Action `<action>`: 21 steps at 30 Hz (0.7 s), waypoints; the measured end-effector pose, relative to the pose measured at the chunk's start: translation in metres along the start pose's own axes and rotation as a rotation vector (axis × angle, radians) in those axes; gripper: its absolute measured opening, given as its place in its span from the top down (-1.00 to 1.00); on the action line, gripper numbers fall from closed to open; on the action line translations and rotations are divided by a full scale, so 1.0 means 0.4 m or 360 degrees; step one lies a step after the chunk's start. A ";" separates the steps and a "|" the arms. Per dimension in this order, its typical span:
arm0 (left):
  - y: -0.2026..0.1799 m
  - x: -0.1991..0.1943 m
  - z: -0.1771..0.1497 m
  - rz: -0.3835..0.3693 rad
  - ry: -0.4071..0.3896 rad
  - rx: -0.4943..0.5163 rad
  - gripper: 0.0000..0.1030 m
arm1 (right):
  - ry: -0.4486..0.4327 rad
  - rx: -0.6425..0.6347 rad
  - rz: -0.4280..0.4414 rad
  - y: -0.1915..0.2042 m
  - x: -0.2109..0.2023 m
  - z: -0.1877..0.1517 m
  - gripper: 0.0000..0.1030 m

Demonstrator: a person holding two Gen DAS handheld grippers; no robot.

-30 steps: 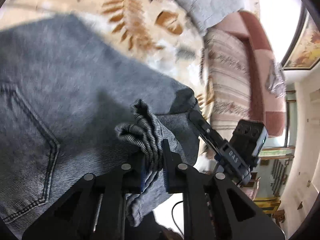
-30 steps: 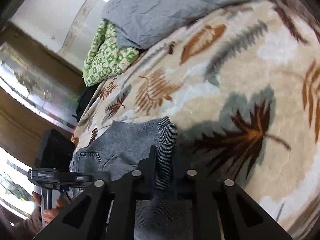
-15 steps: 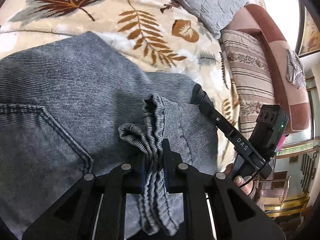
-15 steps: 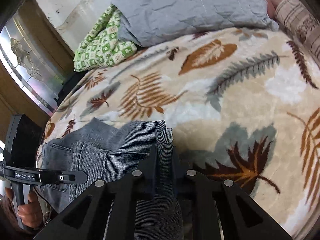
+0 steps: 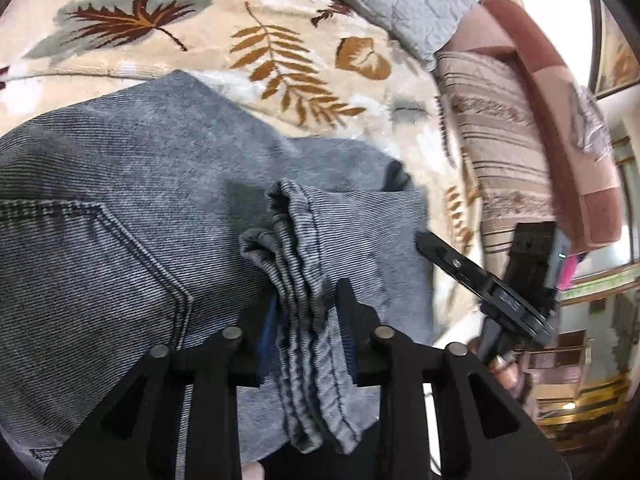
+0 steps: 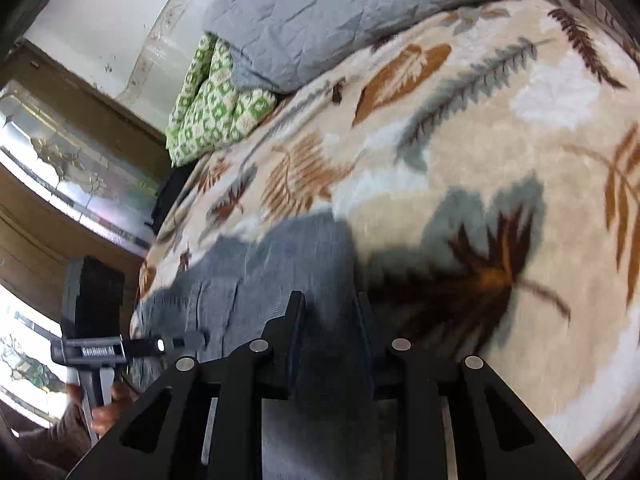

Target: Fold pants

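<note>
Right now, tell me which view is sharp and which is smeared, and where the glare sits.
Left wrist view: mostly sharp, the jeans show their weave and stitching; the window at right is blown out. Right wrist view: motion-smeared, the jeans and blanket blur near the right gripper; the pillow stays clearer. Both views bend toward their dark round edges.

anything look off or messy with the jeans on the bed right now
Mostly no. The one untidy spot is the hem of the jeans, bunched into ridges between the fingers of the left gripper instead of lying flat. No damage shows.
</note>
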State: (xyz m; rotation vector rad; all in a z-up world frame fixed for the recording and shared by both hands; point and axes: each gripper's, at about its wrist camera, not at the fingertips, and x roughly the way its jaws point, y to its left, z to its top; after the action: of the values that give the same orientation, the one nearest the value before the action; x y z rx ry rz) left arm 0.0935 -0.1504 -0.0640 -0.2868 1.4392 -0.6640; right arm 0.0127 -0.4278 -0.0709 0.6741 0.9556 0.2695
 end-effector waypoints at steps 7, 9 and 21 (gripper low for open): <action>-0.030 0.030 -0.003 0.0226 -0.0031 0.0125 0.45 | -0.0013 -0.0106 -0.0210 0.011 0.046 -0.028 0.58; -0.031 0.030 -0.005 0.0237 -0.0037 0.0123 0.45 | -0.0016 -0.0089 -0.0216 0.005 0.053 -0.027 0.58; -0.063 -0.014 -0.030 0.0378 -0.0073 0.0142 0.45 | -0.0048 -0.0059 -0.0197 0.043 -0.046 -0.057 0.44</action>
State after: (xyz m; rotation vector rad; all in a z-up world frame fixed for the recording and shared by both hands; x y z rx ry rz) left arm 0.0758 -0.1648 -0.0469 -0.0593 1.3697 -0.5227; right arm -0.0152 -0.4143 -0.0569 0.5809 0.9574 0.1673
